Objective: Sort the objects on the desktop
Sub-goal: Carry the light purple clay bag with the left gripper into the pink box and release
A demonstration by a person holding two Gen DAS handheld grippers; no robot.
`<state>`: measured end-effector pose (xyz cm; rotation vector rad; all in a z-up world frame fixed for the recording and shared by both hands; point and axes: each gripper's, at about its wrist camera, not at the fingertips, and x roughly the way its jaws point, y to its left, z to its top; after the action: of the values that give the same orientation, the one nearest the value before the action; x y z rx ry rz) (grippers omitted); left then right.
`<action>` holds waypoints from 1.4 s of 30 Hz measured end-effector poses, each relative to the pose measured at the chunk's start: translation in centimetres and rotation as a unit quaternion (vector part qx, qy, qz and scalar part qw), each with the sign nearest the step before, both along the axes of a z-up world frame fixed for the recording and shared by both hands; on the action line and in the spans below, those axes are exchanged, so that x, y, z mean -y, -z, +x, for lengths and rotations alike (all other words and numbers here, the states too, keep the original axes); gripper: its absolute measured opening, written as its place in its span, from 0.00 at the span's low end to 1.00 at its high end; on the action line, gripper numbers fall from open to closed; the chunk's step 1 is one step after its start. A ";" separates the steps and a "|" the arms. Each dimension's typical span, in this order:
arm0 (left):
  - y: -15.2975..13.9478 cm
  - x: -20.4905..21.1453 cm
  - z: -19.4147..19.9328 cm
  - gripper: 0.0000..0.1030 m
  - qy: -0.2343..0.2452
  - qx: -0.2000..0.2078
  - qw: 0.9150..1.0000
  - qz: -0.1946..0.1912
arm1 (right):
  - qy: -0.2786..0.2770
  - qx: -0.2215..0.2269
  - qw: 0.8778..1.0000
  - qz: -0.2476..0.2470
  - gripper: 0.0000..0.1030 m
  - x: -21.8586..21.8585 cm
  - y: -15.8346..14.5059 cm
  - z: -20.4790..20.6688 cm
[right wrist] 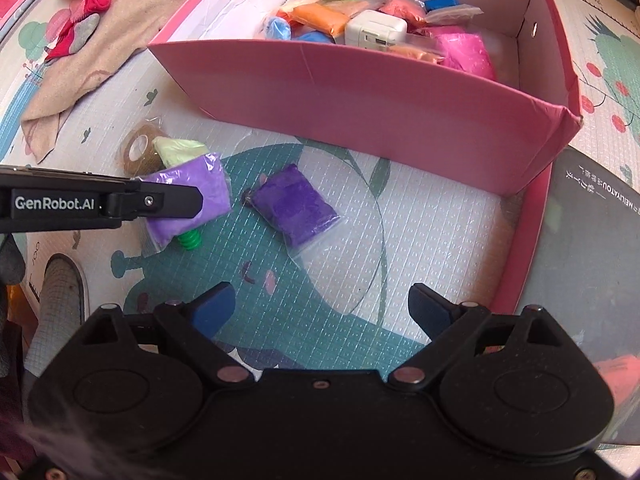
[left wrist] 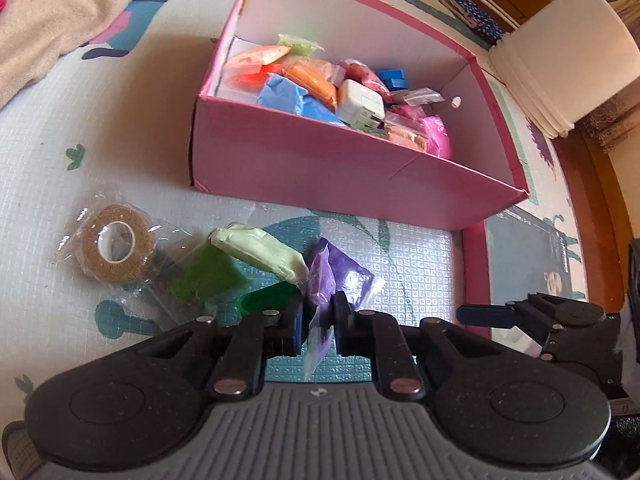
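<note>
Patterned play mat [right wrist: 400, 216] beside the pink box [right wrist: 360, 92]: left tongs [left wrist: 318, 330] clamp a lilac bag [left wrist: 320, 280] for boxing; right tongs [right wrist: 320, 312] gape, probably for the darker purple bag [right wrist: 294, 204].

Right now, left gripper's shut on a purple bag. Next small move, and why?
Probably lift the left gripper and carry it toward the pink box. Its jaws are already closed on the light purple bag, which sits low among the loose items on the mat, and the box holds similar bags.
</note>
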<state>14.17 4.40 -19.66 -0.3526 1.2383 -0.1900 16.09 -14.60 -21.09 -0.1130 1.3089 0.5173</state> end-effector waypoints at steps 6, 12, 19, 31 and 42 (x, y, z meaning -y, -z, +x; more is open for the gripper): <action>2.2 0.2 -1.5 0.13 0.022 -0.035 0.999 0.001 | -0.002 -0.007 1.000 -0.003 0.92 -0.1 0.3 0.1; 2.0 1.7 -1.8 0.13 0.058 -0.060 0.996 0.024 | -0.006 -0.012 1.000 -0.007 0.92 -0.2 0.5 0.1; 2.7 2.1 -2.7 0.13 0.084 -0.090 0.991 0.045 | -0.019 -0.014 1.000 -0.017 0.92 -0.2 0.7 -0.3; 3.3 2.8 -3.5 0.14 0.110 -0.088 0.990 0.025 | -0.017 -0.014 0.999 -0.042 0.92 0.8 1.3 -0.4; -2.2 2.8 -0.9 0.12 0.132 -0.028 0.990 0.041 | -0.009 0.002 0.999 -0.045 0.92 0.9 1.3 0.4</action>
<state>13.29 1.59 -17.44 -0.1212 1.3428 -0.3569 16.45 -15.54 -22.43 -0.2002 1.3278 0.4727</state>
